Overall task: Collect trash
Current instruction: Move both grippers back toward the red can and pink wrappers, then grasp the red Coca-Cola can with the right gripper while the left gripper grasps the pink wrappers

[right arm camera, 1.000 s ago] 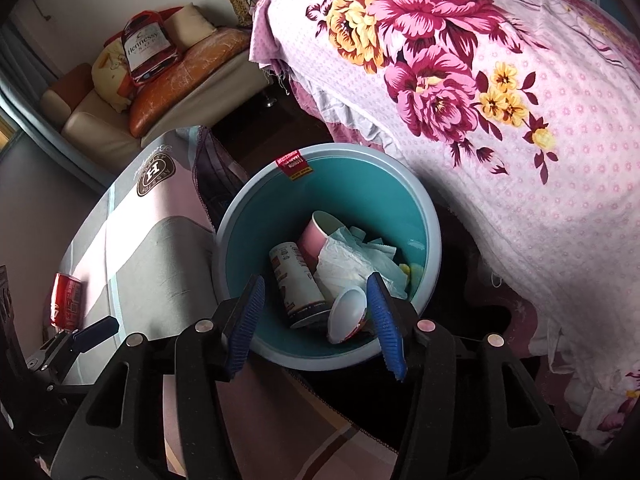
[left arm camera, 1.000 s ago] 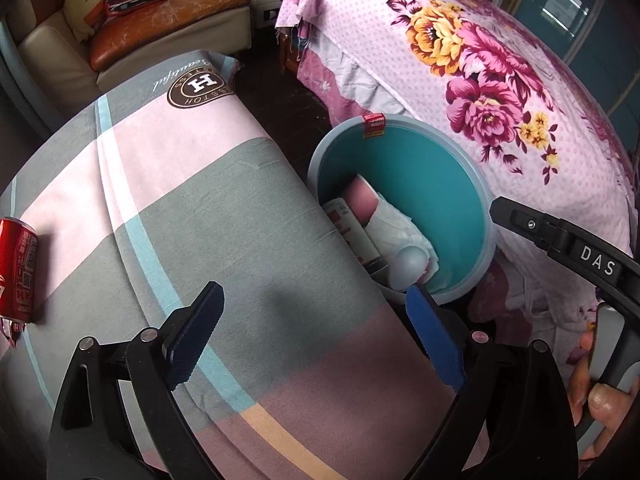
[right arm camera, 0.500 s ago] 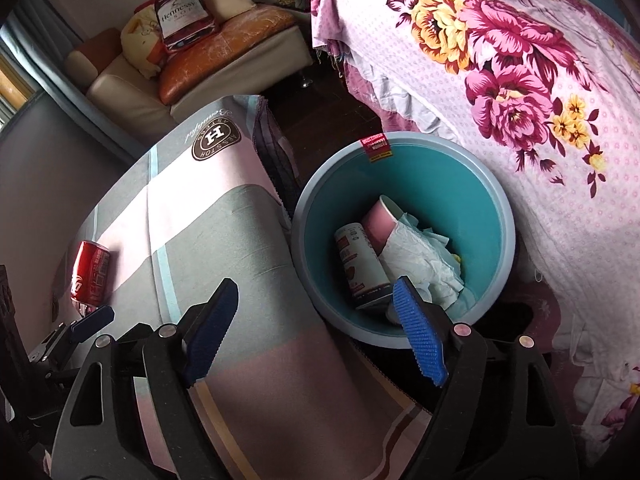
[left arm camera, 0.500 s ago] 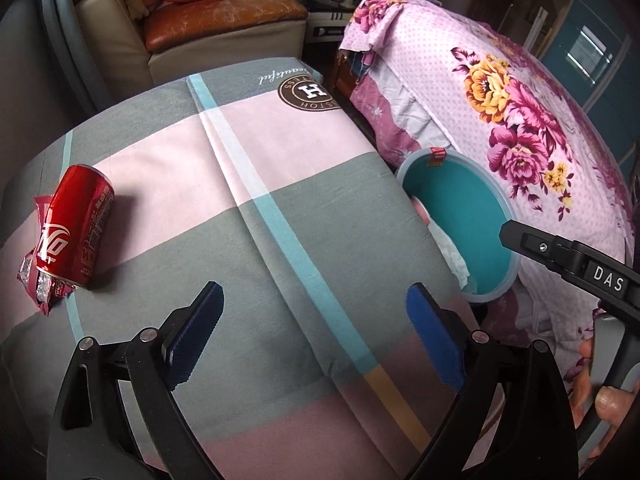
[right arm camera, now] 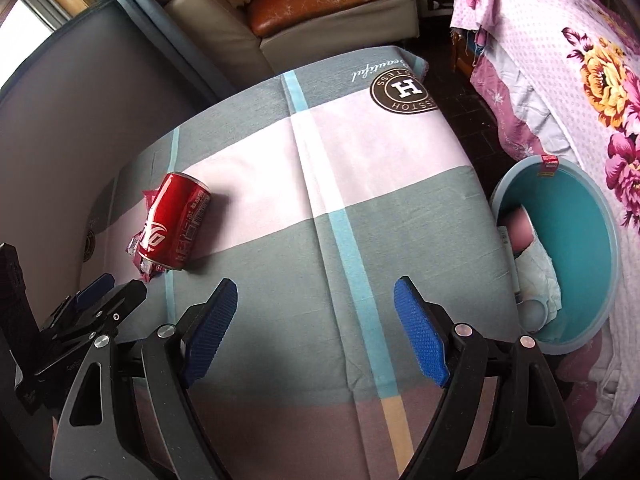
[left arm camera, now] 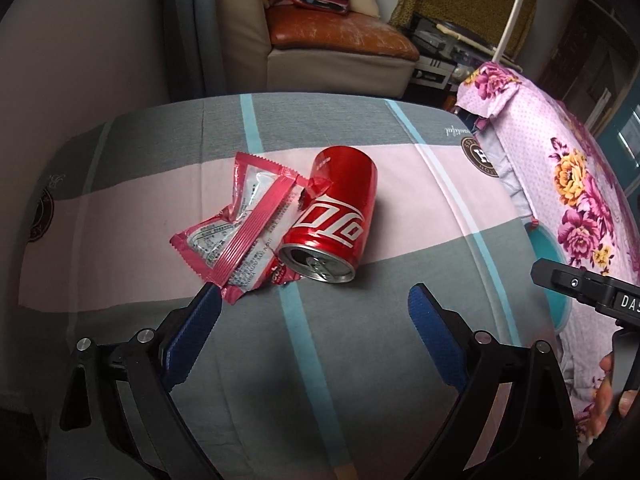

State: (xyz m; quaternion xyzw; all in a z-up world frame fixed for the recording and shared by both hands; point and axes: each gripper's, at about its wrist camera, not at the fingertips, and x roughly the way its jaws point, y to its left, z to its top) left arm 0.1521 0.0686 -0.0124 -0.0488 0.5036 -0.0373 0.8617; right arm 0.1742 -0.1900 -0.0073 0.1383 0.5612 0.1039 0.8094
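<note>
Left gripper (left arm camera: 314, 318) hangs over the striped cloth (left arm camera: 400, 240) with fingers wide and empty, its left pad just short of the wrapper (left arm camera: 240, 232), which touches the can (left arm camera: 334, 220) lying on its side. Right gripper (right arm camera: 316, 332), also wide and empty, is well apart from the can. Only the right view shows inside the bin (right arm camera: 592, 216) beside the cloth: cups and tissue; the left shows just its rim.

In the right wrist view, the crinkled red foil wrapper (right arm camera: 140, 254) is mostly hidden behind the red drink can (right arm camera: 176, 226). The round teal plastic bin (right arm camera: 576, 248) is partly covered by the worktop edge (right arm camera: 496, 248); its contents cannot be made out fully.
</note>
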